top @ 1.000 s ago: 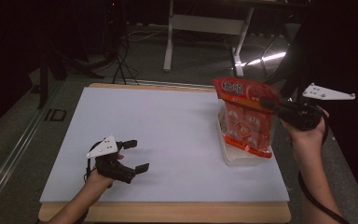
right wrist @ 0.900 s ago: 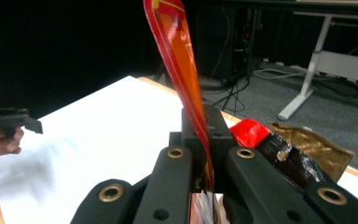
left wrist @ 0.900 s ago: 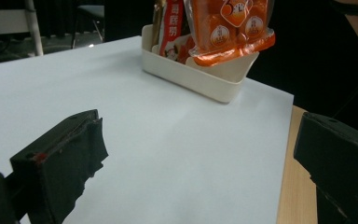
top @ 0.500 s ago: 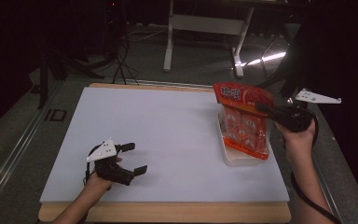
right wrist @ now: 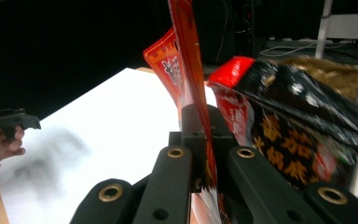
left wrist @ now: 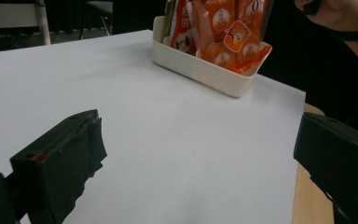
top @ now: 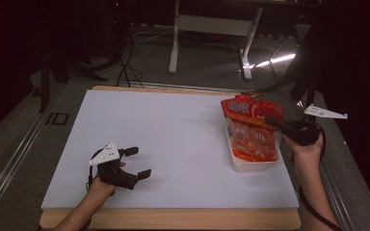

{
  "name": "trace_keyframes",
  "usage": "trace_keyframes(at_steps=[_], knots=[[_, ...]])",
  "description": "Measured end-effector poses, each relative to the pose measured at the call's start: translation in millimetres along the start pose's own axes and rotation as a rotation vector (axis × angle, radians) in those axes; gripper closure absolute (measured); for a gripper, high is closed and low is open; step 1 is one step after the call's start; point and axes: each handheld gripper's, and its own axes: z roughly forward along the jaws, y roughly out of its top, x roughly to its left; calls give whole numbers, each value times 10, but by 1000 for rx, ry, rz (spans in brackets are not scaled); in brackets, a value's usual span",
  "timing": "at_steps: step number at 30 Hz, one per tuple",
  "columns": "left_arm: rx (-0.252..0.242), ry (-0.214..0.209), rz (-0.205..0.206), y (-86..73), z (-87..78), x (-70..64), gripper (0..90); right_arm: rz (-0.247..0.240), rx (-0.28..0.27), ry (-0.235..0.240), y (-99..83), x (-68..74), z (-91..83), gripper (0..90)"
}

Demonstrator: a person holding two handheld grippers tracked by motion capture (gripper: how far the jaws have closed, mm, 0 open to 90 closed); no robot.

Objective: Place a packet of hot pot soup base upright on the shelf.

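An orange snack bag (top: pixel 249 126) with clear panels stands in a white box (top: pixel 253 165) at the table's right side. My right gripper (top: pixel 271 120) is shut on the bag's upper right edge. In the right gripper view the jaws (right wrist: pixel 199 122) pinch the thin red-orange bag (right wrist: pixel 185 65) edge-on. My left gripper (top: pixel 138 162) rests on the white table near the front left, open with nothing in it. In the left gripper view my gripper (left wrist: pixel 200 154) has its jaws wide apart, facing the white box (left wrist: pixel 200 70) and the orange bag (left wrist: pixel 223 32).
A dark, black-and-red packet (right wrist: pixel 303 126) and a brownish one (right wrist: pixel 335 70) sit behind the held bag in the box. The white tabletop (top: pixel 173 139) spreads between the two grippers. The table's wooden front edge (top: pixel 173 219) lies close to my left hand.
My right gripper has come down and toward the person with the orange bag, which now sits lower in the white box. The left gripper has barely moved.
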Motion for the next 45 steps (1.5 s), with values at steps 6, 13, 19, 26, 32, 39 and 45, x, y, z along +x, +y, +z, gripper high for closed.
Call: trace_keyframes(at_steps=[6,13,19,26,32,39,45], knots=[[-2,2,11,-24,29,4,17,15,0,-35,-165,-80,-90,898],[4,1,4,-44,39,9,17,12,0,-59,-304,-118,-157,896],[9,4,5,-44,40,11,17,12,-10,-66,-243,-86,-157,706],[12,-2,-3,-52,57,12,17,-40,-97,-96,126,176,-294,445],[12,-2,-1,-49,54,7,17,-76,-112,-99,326,364,-310,310],[12,-4,-9,-51,45,13,17,-136,-114,-21,451,716,-180,175],[15,-3,-5,-53,44,9,17,-147,-109,58,365,931,-64,142]])
